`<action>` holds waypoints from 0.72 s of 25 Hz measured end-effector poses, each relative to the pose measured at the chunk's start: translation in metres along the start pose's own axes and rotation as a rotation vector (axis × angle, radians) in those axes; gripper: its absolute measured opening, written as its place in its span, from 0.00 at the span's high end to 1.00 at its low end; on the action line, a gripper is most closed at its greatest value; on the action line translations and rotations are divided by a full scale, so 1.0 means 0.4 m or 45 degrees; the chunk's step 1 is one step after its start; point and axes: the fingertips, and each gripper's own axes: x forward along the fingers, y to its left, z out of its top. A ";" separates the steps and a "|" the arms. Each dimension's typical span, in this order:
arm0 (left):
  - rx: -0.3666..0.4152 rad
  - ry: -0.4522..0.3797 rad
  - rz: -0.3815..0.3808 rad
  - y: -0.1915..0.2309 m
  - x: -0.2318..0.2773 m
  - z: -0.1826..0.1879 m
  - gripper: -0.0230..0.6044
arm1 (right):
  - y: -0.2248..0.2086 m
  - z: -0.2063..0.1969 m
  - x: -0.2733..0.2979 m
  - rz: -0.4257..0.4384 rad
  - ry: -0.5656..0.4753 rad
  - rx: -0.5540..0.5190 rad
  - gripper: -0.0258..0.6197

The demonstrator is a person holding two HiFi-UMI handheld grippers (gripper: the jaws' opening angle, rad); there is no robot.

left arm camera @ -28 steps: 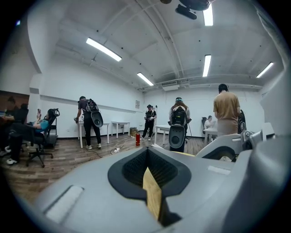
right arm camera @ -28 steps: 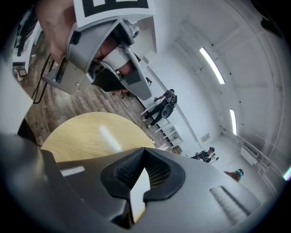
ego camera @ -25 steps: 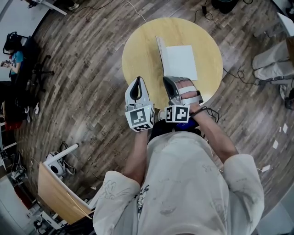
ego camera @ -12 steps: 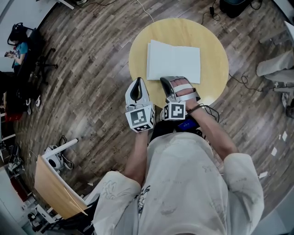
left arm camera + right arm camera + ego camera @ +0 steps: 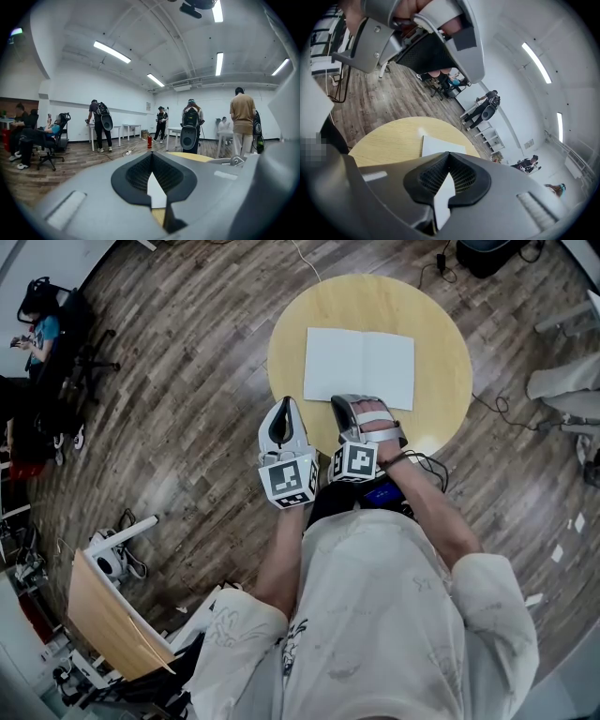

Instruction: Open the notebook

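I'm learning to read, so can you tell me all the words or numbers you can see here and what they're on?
Notebook: open pages are plain white, no writing shows.
Cubes on the left gripper and right gripper: black-and-white square patterns only, no letters.
Small sign on the far wall: too small to read.
So there is no text that can be read.

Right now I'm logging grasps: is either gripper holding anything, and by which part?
Nothing: left gripper and right gripper are shut, empty; the notebook lies open.
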 end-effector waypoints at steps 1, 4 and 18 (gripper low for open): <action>0.000 0.000 -0.001 -0.014 0.004 -0.003 0.93 | 0.000 -0.017 -0.002 0.001 0.004 0.008 0.95; 0.002 -0.001 -0.006 -0.042 0.011 0.002 0.93 | -0.004 -0.049 -0.012 0.000 0.017 -0.001 0.95; 0.012 -0.008 -0.042 -0.065 0.015 0.009 0.93 | 0.008 -0.090 -0.004 0.004 0.062 0.025 0.95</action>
